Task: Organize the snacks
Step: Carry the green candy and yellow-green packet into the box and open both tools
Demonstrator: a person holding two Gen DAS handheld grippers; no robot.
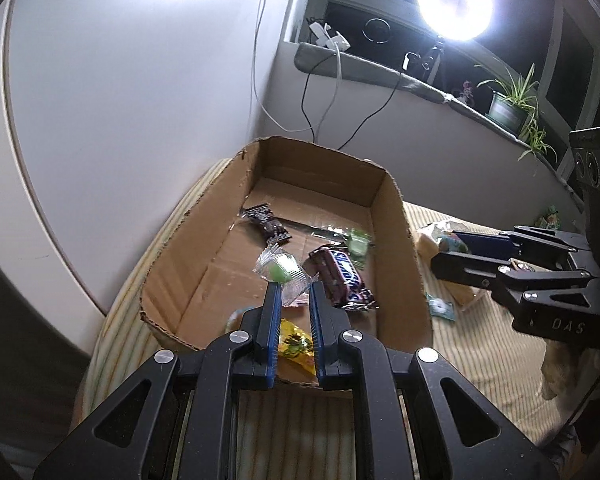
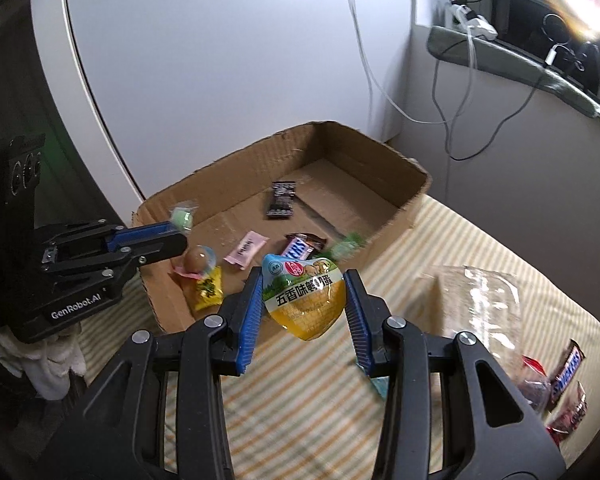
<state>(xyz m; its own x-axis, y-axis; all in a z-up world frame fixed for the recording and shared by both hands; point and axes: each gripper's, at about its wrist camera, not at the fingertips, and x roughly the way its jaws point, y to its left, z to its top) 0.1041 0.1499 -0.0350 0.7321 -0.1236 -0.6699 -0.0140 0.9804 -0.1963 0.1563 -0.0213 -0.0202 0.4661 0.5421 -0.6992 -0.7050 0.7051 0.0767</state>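
A clear-wrapped green candy (image 1: 280, 272) hangs over the open cardboard box (image 1: 404, 240), with my left gripper (image 1: 295, 286) shut on its wrapper. From the right wrist view the same candy (image 2: 182, 216) sticks out of the left gripper (image 2: 180, 236) above the box's near-left corner (image 2: 152, 280). My right gripper (image 2: 303, 276) is shut on a yellow and green pouch (image 2: 304, 300) with printed characters, just in front of the box's near wall. In the left wrist view the right gripper (image 1: 444, 252) reaches in from the right of the box.
In the box lie a black bar (image 2: 280, 200), a Snickers bar (image 1: 342, 276), a pink packet (image 2: 246, 250), a yellow packet (image 2: 208, 288) and a green candy (image 1: 358, 242). A clear plastic bag (image 2: 480, 300) and more Snickers bars (image 2: 568, 364) lie on the striped cloth (image 2: 300, 400). Cables (image 1: 312, 92) hang behind.
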